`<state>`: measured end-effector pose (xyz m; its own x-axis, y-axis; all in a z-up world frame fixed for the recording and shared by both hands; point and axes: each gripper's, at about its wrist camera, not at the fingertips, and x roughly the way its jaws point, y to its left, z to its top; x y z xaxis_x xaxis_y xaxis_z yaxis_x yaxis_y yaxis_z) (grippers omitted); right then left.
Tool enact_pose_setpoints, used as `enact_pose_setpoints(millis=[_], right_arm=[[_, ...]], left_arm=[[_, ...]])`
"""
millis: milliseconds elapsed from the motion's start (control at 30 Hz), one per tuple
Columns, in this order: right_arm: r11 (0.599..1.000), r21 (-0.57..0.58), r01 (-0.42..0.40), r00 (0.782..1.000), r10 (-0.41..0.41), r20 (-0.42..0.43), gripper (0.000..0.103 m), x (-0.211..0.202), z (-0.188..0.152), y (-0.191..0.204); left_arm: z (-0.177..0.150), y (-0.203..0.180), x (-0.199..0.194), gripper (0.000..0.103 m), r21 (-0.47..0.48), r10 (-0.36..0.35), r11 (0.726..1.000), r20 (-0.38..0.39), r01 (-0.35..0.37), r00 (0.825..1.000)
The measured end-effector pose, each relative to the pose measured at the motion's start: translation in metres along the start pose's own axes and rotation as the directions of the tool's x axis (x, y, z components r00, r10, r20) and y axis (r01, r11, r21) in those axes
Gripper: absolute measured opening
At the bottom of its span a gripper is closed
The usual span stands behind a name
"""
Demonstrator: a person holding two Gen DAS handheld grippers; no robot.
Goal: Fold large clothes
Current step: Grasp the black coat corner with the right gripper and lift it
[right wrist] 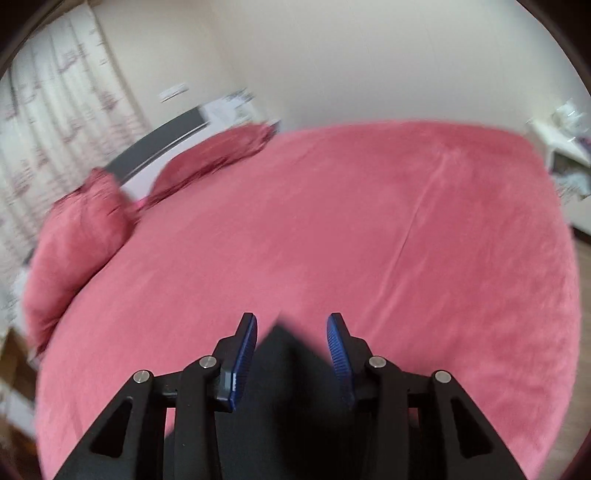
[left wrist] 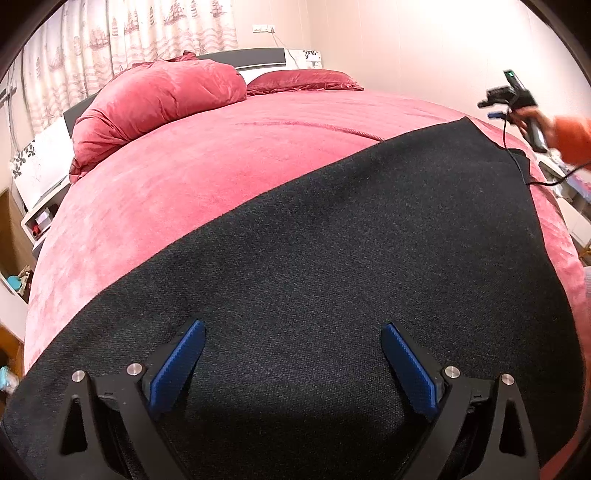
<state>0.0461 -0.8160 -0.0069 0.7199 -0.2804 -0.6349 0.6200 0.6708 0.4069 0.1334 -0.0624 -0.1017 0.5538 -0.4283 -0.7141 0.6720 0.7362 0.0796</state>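
A: Dark cloth (left wrist: 332,258) first. Where?

B: Spread flat over the near part of the bed (left wrist: 221,166), on the pink cover. Reaches from the near edge up to a far corner at the right side. Smooth, almost without wrinkles.

A: And the left gripper (left wrist: 292,326)?

B: Directly above the cloth, near its close edge, pointing down at a slant. Blue fingers (left wrist: 177,365) spread wide. Only flat fabric beneath them, not pinched.

A: The right gripper (right wrist: 292,317)?

B: At the far right corner of the cloth. Fingers (right wrist: 242,354) set narrower, yet apart. One pointed corner of the dark cloth between them, with a gap on each side, so not pressed by the pads. Rather blurred picture there; impossible to say whether that corner is raised or lying.

A: Held by what?

B: By a hand (left wrist: 532,122) with an orange sleeve, seen from the left wrist view. Thin black cable (left wrist: 517,162) hanging below it, across the cloth's corner.

A: Further out?

B: Two pink pillows (left wrist: 159,96) at the head of the bed, then a dark headboard (left wrist: 258,57). Patterned curtain (left wrist: 129,33) behind, at the left.
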Motion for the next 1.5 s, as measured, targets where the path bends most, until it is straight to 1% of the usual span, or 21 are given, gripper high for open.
enact_pose_setpoints(millis=[67, 100, 133, 167, 200, 233, 300, 433, 500, 600, 700, 733, 767, 800, 833, 900, 1033, 1100, 1267, 1433, 1500], right_arm=[[0.995, -0.021, -0.100, 0.988, 0.096, -0.124, 0.041, 0.005, -0.026, -0.004], [0.994, -0.041, -0.099, 0.978, 0.089, -0.187, 0.038, 0.013, -0.035, -0.008], [0.997, -0.068, -0.030, 0.974, 0.014, -0.224, 0.036, 0.017, -0.042, -0.014], [0.994, -0.057, 0.089, 0.973, -0.099, -0.211, 0.036, 0.015, -0.043, -0.029], [0.991, 0.017, 0.135, 0.976, -0.130, -0.176, 0.038, 0.006, -0.039, -0.047], [0.982, 0.161, 0.101, 0.990, -0.083, -0.111, 0.038, -0.014, -0.035, -0.074], [0.959, 0.282, 0.013, 0.999, -0.004, -0.033, 0.038, -0.047, -0.038, -0.102], [0.967, 0.255, -0.030, 0.992, 0.060, -0.110, 0.038, -0.079, -0.067, -0.110], [0.945, 0.314, -0.088, 0.977, 0.144, -0.159, 0.038, -0.079, -0.086, -0.118], [0.920, 0.387, -0.064, 0.974, 0.141, -0.175, 0.043, -0.064, -0.107, -0.127], [0.847, 0.519, -0.116, 0.966, 0.218, -0.139, 0.045, -0.035, -0.115, -0.132], [0.828, 0.549, -0.114, 0.970, 0.213, -0.120, 0.043, -0.029, -0.115, -0.132], [0.822, 0.558, -0.110, 0.973, 0.204, -0.108, 0.022, -0.026, -0.111, -0.130], [0.837, 0.539, -0.095, 0.971, 0.197, -0.135, 0.012, -0.023, -0.104, -0.127], [0.866, 0.495, -0.072, 0.973, 0.170, -0.155, 0.011, -0.024, -0.093, -0.120], [0.901, 0.422, -0.102, 0.982, 0.159, -0.102, 0.010, -0.039, -0.065, -0.113], [0.926, 0.377, -0.032, 0.983, 0.097, -0.157, 0.010, -0.016, -0.059, -0.119], [0.906, 0.422, -0.035, 0.978, 0.117, -0.170, 0.014, -0.001, -0.075, -0.132], [0.806, 0.567, -0.172, 0.971, 0.237, -0.042, 0.033, -0.020, -0.101, -0.160], [0.775, 0.602, -0.194, 0.969, 0.247, -0.005, 0.046, -0.023, -0.106, -0.165], [0.773, 0.604, -0.196, 0.970, 0.243, 0.004, 0.061, -0.020, -0.100, -0.156]], left_arm=[[0.000, -0.001, 0.000, 0.097, 0.004, 0.005, 1.000, -0.002, -0.005, 1.000], [0.000, -0.001, 0.001, 0.097, 0.007, 0.008, 1.000, -0.004, -0.008, 1.000], [0.001, -0.001, 0.001, 0.098, 0.010, 0.011, 1.000, -0.005, -0.011, 1.000], [0.001, -0.002, 0.000, 0.098, 0.012, 0.014, 1.000, -0.006, -0.014, 1.000], [0.001, -0.002, 0.000, 0.098, 0.014, 0.016, 1.000, -0.008, -0.016, 1.000], [0.001, -0.003, 0.001, 0.098, 0.017, 0.020, 1.000, -0.009, -0.020, 1.000], [0.002, -0.005, 0.000, 0.098, 0.024, 0.029, 0.999, -0.009, -0.029, 1.000], [0.003, -0.009, 0.001, 0.098, 0.032, 0.041, 0.999, -0.013, -0.040, 0.999], [0.005, -0.013, 0.001, 0.099, 0.038, 0.054, 0.998, -0.018, -0.053, 0.998], [0.008, -0.020, 0.001, 0.100, 0.048, 0.087, 0.995, -0.032, -0.085, 0.996], [0.011, -0.023, 0.001, 0.102, 0.032, 0.101, 0.995, -0.059, -0.100, 0.993], [0.011, -0.022, 0.001, 0.103, 0.026, 0.100, 0.995, -0.064, -0.099, 0.993], [0.011, -0.022, 0.001, 0.103, 0.025, 0.099, 0.995, -0.068, -0.098, 0.993], [0.010, -0.023, 0.001, 0.103, 0.027, 0.098, 0.995, -0.071, -0.096, 0.993], [0.009, -0.023, 0.001, 0.103, 0.032, 0.094, 0.995, -0.075, -0.092, 0.993], [0.007, -0.021, 0.000, 0.103, 0.040, 0.076, 0.997, -0.080, -0.073, 0.994], [0.005, -0.020, 0.001, 0.103, 0.057, 0.054, 0.997, -0.089, -0.049, 0.995], [0.007, -0.020, 0.001, 0.103, 0.067, 0.055, 0.997, -0.111, -0.047, 0.992], [0.018, -0.020, -0.003, 0.103, 0.046, 0.066, 0.997, -0.161, -0.059, 0.985], [0.009, -0.013, -0.008, 0.103, -0.048, 0.065, 0.996, -0.165, -0.073, 0.984], [0.006, -0.016, -0.012, 0.103, -0.076, 0.051, 0.995, -0.160, -0.064, 0.986]])
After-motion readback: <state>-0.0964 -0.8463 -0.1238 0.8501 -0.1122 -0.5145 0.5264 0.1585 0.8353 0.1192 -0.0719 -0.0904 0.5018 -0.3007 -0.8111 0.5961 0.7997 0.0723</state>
